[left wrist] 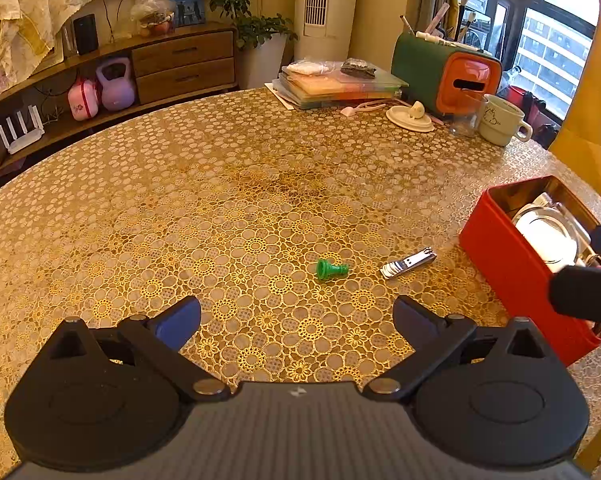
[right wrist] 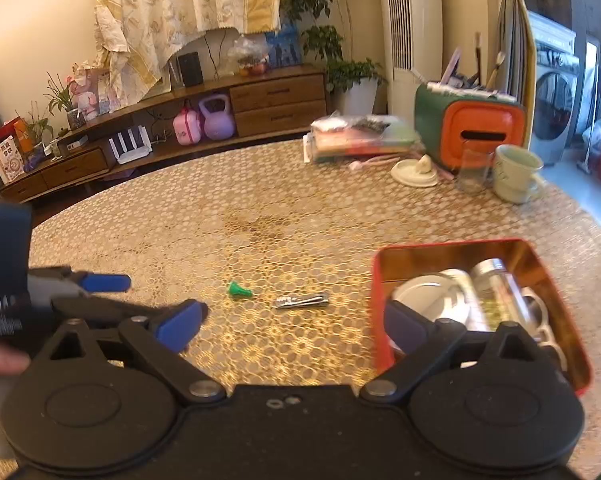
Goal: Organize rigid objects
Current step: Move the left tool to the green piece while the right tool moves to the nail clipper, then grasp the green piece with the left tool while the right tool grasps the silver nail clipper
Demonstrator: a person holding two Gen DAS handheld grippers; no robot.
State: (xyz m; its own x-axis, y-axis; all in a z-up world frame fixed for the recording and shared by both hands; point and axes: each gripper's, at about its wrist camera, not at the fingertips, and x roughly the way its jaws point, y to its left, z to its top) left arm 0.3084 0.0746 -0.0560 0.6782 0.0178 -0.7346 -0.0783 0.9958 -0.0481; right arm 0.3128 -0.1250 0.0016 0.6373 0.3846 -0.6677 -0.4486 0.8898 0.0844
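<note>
The left tool [left wrist: 296, 322] is hanging over the worktop [left wrist: 220, 184] with its jaws spread wide and nothing between them. In the left wrist view, the green chess piece [left wrist: 331, 269] is lying on its side just above the gap between the fingers, right of centre, its long axis running nearly across the frame, base to the left and top to the right. The nail clipper [left wrist: 408, 263] is lying just right of it, apart, its long axis tilting up toward the right. The red tin [left wrist: 504, 256] is sitting at the right edge, holding metal items. The right tool [right wrist: 292, 326] is also standing spread and empty, its right finger over the tin's near wall; piece and clipper are lying above its gap, left of the tin.
</note>
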